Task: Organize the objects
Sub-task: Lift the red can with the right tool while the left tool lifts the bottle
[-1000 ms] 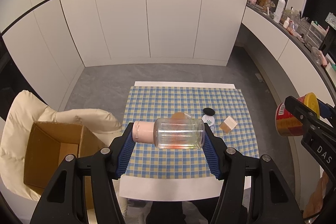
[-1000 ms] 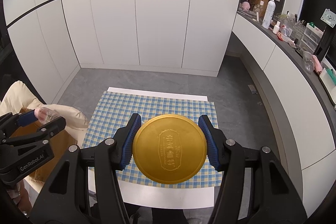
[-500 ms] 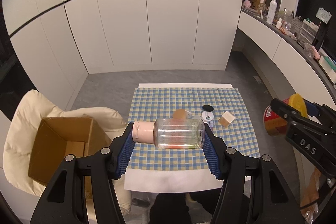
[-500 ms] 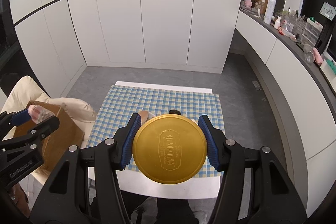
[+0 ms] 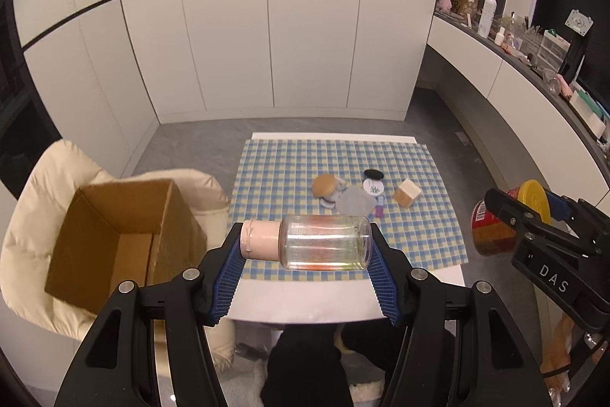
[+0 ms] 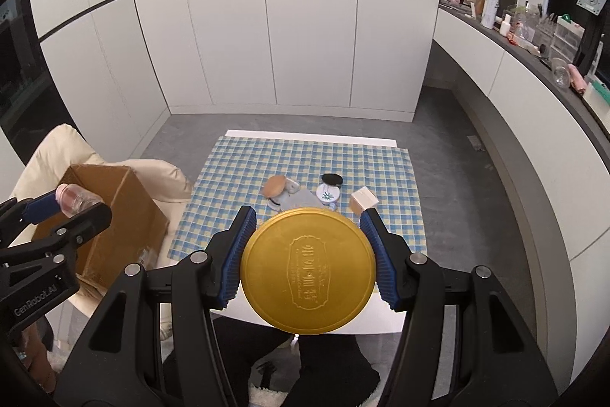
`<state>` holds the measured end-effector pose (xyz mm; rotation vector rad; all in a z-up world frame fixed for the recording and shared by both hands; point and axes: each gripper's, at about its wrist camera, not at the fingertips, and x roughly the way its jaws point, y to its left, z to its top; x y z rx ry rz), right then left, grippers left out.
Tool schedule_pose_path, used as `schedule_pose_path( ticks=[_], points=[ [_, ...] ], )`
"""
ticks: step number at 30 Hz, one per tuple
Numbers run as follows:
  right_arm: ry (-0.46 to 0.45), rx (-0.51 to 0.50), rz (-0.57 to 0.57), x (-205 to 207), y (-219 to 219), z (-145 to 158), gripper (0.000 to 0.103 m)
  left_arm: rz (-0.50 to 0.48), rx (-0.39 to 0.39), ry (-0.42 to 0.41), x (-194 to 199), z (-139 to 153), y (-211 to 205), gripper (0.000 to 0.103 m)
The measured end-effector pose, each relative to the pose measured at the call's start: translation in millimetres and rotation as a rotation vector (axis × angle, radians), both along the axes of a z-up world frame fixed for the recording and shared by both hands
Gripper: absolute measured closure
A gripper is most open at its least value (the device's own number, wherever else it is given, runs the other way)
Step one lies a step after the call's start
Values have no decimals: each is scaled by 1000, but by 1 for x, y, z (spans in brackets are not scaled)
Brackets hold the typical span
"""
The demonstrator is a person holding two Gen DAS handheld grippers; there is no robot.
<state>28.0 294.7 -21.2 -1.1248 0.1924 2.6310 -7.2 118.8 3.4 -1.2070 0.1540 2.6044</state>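
Note:
My left gripper is shut on a clear glass bottle with a pink cap, held sideways high above the table's near edge. It also shows in the right wrist view over the cardboard box. My right gripper is shut on a red can with a gold lid; the can shows in the left wrist view at the right. Small items lie on the checkered cloth: a round brown lid, a white round tin, a black disc, a tan block.
The open cardboard box sits on a cream padded chair left of the table. White cabinets stand behind. A cluttered dark counter runs along the right wall. A grey cloth piece lies among the items.
Both grippers have risen and pulled back from the table with their loads; the table and box look smaller and farther away. Both grips are unchanged.

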Motion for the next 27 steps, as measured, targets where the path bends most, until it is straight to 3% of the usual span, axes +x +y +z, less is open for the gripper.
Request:
schedule_pose_path(
  ticks=[8,27],
  points=[
    [-2,-28,0,28,-16,-15,44,21,-45,8,17,-17,-15,42],
    [-75,-73,-9,83,-23,-58,44,2,-29,-84,52,-57,-39,42]
  ],
)
